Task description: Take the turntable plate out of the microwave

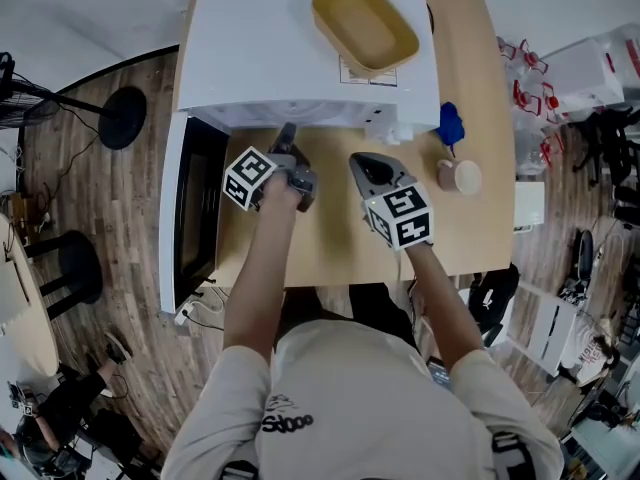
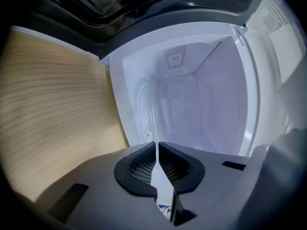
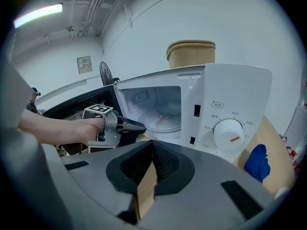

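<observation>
The white microwave (image 1: pixel 290 48) stands on the wooden table (image 1: pixel 330 253) with its door (image 1: pixel 185 218) swung open to the left. The clear glass turntable plate (image 3: pixel 165 122) lies inside the cavity. In the left gripper view it shows edge-on as a thin pale rim (image 2: pixel 152 109) running into the jaws. My left gripper (image 1: pixel 287 131) reaches into the opening and is shut on that rim (image 2: pixel 156 150). My right gripper (image 1: pixel 358 160) hovers in front of the control panel, shut with nothing in it (image 3: pixel 152 147). Its view shows the left gripper (image 3: pixel 138 126) at the cavity mouth.
A tan oval tray (image 1: pixel 365 26) sits on top of the microwave. A blue cloth (image 1: pixel 450 123) and a small cup (image 1: pixel 460 176) lie on the table to the right. The control dial (image 3: pixel 229 134) faces my right gripper. Stools and clutter surround the table on the floor.
</observation>
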`<state>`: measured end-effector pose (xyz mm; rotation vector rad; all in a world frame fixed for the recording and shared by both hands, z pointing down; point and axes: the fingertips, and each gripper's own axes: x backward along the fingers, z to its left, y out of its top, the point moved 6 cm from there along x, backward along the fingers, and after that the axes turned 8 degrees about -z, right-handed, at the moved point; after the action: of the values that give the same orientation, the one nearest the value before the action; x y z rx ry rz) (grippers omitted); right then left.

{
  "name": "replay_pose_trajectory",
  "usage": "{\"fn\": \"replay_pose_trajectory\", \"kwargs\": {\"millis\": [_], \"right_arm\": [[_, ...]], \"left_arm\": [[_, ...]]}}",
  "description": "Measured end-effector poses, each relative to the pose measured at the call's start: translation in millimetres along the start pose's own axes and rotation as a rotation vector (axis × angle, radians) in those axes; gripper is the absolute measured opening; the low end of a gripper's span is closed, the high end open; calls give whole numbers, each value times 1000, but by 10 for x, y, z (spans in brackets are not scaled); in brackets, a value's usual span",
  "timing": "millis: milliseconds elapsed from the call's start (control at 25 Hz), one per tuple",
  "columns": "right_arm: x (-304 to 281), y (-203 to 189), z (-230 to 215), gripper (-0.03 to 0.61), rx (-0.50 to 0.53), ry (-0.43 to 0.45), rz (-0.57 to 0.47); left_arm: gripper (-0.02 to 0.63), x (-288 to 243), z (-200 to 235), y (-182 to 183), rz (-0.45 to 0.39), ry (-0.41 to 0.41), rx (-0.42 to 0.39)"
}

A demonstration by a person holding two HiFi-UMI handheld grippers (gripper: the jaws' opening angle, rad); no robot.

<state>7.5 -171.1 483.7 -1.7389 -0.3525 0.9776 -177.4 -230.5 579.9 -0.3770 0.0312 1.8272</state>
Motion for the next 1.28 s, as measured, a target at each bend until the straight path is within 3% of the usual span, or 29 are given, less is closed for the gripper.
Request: {"fn": "replay_pose_trajectory", "kwargs": {"millis": [280,520,600,760,880,1280], "right_arm": [[-67,33,-13,6,-62,8,-10],[-110,32,-25,6,-100,5,-19],[-112,18,-16,6,-105,5,-18],[-97,-12,34,6,-113,11,-17],[-79,-38,47,6,-112,14,-13],[-21,-116,-23,6,-118,-3,0]], "left_arm": [[28,39,-42,20,25,-12,-50],[14,135,-201,-24,8,-64,-155],[14,121,-216,-30,9,-60,-139],[17,106,-6,-62,-10,30,-84],[112,38,78,-91,-22,21,-25],[109,-139,94,-67,-53,30,27]]}}
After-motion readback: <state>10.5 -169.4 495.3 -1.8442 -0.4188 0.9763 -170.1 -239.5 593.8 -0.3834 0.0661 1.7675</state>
